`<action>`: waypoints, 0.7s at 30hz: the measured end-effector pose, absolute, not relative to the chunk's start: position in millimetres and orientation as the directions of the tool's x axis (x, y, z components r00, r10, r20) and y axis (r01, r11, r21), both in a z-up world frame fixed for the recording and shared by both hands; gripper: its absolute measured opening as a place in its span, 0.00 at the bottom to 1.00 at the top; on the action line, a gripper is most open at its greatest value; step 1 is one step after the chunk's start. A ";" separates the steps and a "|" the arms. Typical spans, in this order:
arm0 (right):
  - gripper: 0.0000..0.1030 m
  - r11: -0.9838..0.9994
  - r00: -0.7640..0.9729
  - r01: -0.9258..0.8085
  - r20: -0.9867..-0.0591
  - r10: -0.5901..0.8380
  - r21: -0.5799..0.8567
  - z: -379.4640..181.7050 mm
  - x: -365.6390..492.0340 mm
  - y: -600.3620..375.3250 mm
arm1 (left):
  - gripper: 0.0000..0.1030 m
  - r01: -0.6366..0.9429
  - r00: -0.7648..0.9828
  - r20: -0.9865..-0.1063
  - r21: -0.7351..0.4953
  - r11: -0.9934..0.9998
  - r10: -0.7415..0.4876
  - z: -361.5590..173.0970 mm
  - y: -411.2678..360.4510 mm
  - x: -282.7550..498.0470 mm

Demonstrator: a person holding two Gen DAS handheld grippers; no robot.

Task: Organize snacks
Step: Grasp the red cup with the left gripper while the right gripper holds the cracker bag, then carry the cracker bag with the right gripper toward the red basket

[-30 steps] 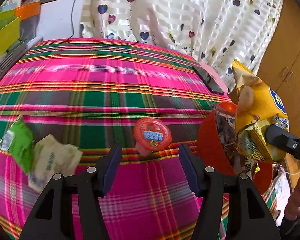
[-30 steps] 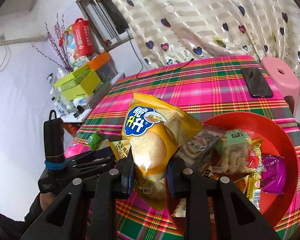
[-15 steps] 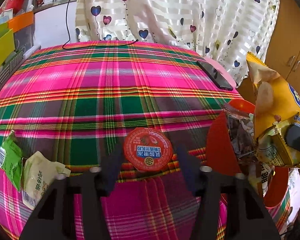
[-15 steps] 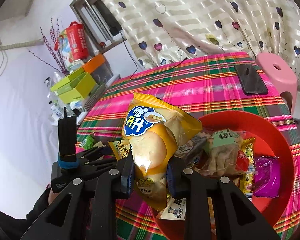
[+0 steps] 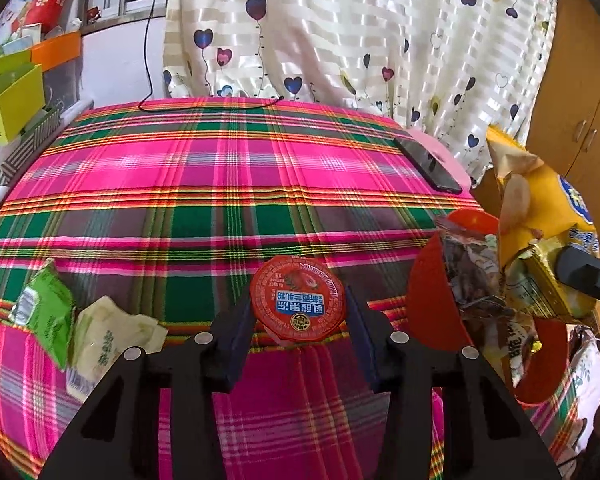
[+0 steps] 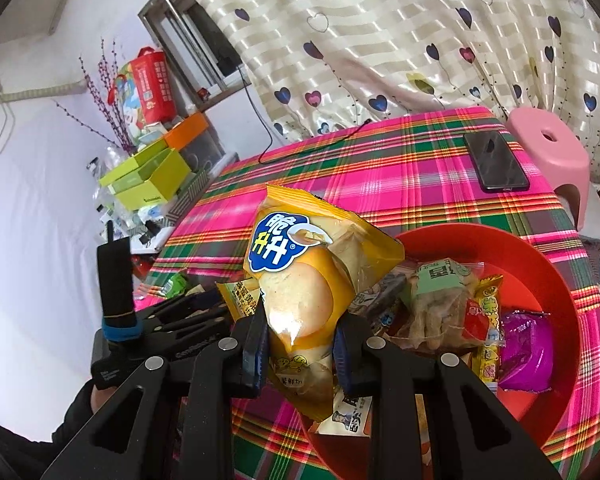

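A tabletop [image 5: 228,184] covered in a bright pink, green and yellow plaid cloth fills both wrist views.

In the left wrist view, the left gripper [image 5: 298,322] points down at a small round jelly cup with a red foil lid [image 5: 298,302] that sits on the cloth. The cup lies between the two black fingers, and the jaws are closed against its sides, with both pads touching the rim of the lid. To the left of the gripper, near the tabletop's edge, lie a green snack packet [image 5: 44,312] and, just beside it, a pale cream snack packet [image 5: 104,340].

In the right wrist view, the right gripper [image 6: 300,346] has its jaws clamped on the lower part of a yellow plastic snack bag with a blue logo [image 6: 304,276]. The bag stands upright, held above the near rim of a large round red plastic bowl [image 6: 552,280]. The bowl rests on the tabletop and holds a pile of wrapped snacks, among them a clear bag with a green label [image 6: 436,300], a thin yellow stick packet [image 6: 488,332] and a purple packet [image 6: 524,348].

A black phone [image 6: 496,162] lies flat near the far edge of the tabletop, well apart from the bowl. Beyond it stands a pink plastic stool [image 6: 548,148], and behind everything hangs a cream curtain printed with hearts [image 6: 400,40].
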State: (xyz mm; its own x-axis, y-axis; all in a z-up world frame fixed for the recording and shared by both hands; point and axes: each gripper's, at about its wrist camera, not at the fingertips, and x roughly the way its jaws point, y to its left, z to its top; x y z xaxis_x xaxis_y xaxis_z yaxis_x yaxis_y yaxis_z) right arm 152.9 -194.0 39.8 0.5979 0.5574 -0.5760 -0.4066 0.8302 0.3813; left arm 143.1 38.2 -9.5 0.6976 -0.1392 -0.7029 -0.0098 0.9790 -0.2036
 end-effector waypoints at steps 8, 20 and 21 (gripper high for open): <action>0.23 0.842 0.628 -0.387 -0.562 0.539 0.375 47.8 137.4 -207.7 | 0.44 -0.010 0.719 -0.679 -0.220 0.975 -0.146 8.8 37.2 115.3; 0.23 0.885 0.712 -0.275 -0.539 0.450 0.376 57.1 115.5 -266.6 | 0.44 0.047 0.735 -0.652 -0.227 0.973 -0.187 30.8 16.1 87.2; 0.23 0.888 0.721 -0.263 -0.535 0.440 0.377 58.5 114.4 -272.7 | 0.44 0.051 0.735 -0.651 -0.226 0.973 -0.190 32.4 13.8 86.5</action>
State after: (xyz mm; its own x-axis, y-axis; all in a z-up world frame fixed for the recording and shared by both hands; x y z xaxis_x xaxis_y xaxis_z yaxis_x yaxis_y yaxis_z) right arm 114.4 -272.7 58.5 0.7210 0.4401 -0.5352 -0.2628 0.8884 0.3765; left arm 86.5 13.8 32.4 0.7351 -0.1897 -0.6508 0.0506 0.9727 -0.2263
